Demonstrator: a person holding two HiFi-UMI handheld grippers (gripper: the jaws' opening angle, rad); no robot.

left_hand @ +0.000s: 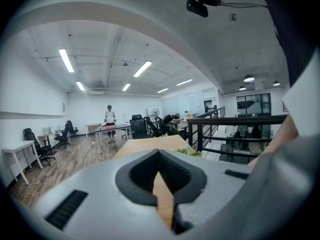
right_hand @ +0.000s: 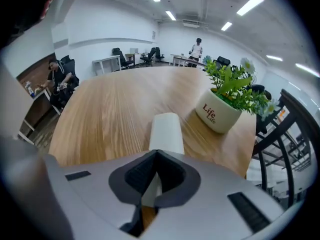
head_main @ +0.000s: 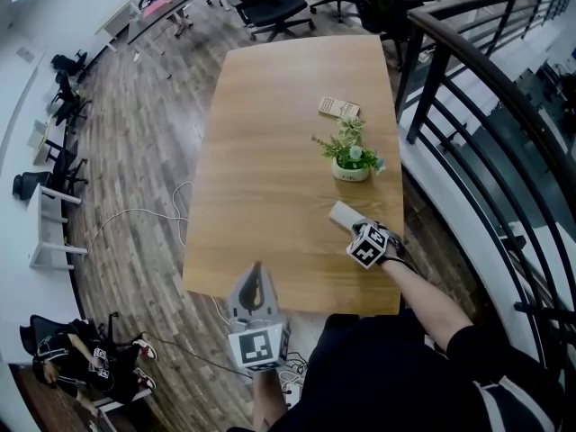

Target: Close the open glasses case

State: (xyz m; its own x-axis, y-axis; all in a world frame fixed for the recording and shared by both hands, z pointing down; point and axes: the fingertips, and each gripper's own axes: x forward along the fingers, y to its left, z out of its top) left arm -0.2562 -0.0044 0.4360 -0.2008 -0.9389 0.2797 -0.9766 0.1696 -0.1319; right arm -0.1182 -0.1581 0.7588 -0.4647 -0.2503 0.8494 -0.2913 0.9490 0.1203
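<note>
My left hand-held gripper [head_main: 256, 275] hangs at the near edge of the worktop [head_main: 270, 133], pointing out across the bare wood, its jaws clenched tip to tip with nothing between them. Further along, towards the far right of the worktop, lies a small flat beige card-like thing [head_main: 338, 107], and nearer to me stands a little green plant in a white pot [head_main: 350, 171] with red lettering. Just beside the pot, on my side of it and apart from it, lies the glasses case [head_main: 341, 213], close to the worktop's right edge; it shows as one smooth, rounded, pale body lying lengthwise away from me. My right hand-held gripper [right_hand: 158, 156] tilts down over the case's near end, jaws clenched together and gripping nothing, the case running on from just beyond their tips. A dark railing [head_main: 468, 25] curves past on the right
</note>
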